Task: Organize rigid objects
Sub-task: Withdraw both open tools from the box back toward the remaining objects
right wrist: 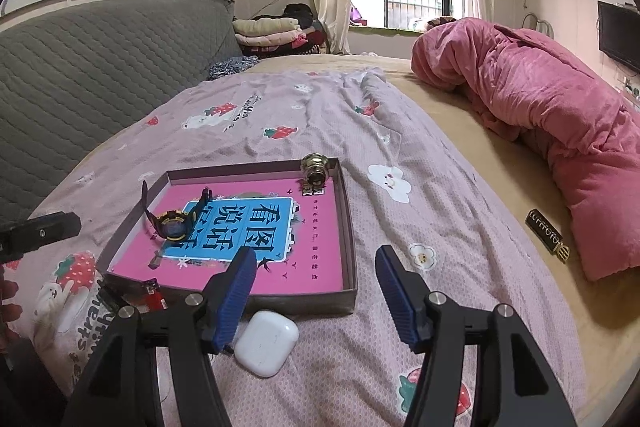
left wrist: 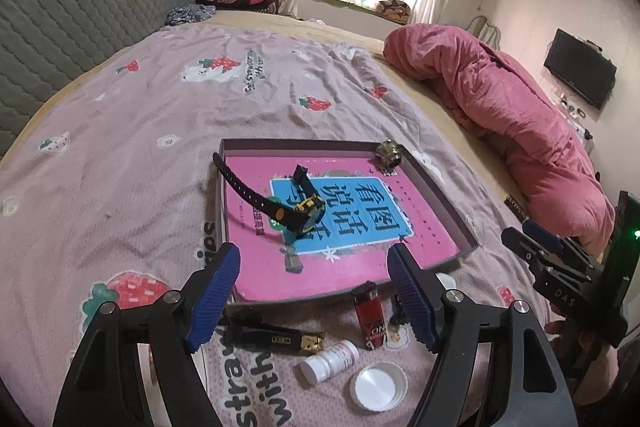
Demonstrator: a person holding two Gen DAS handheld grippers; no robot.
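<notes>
Both grippers hover over the bed with their blue pads spread and nothing between them: the left gripper [left wrist: 314, 297] above the near edge of the shallow box [left wrist: 448, 201], the right gripper [right wrist: 316, 301] over the sheet [right wrist: 400, 219] just beside the box's near right corner. Inside the box, on a pink book [left wrist: 352, 259], a black and yellow watch [left wrist: 298, 207] lies on its side, its long strap running toward the far left corner and resting over the rim. A small brass lens [right wrist: 315, 169] stands in the far right corner. Outside the near wall lie a red lighter [left wrist: 370, 315], pointing at the box, a white pill bottle [left wrist: 330, 361] tipped on its side, its cap [left wrist: 378, 386], and a white earbud case [right wrist: 267, 343].
</notes>
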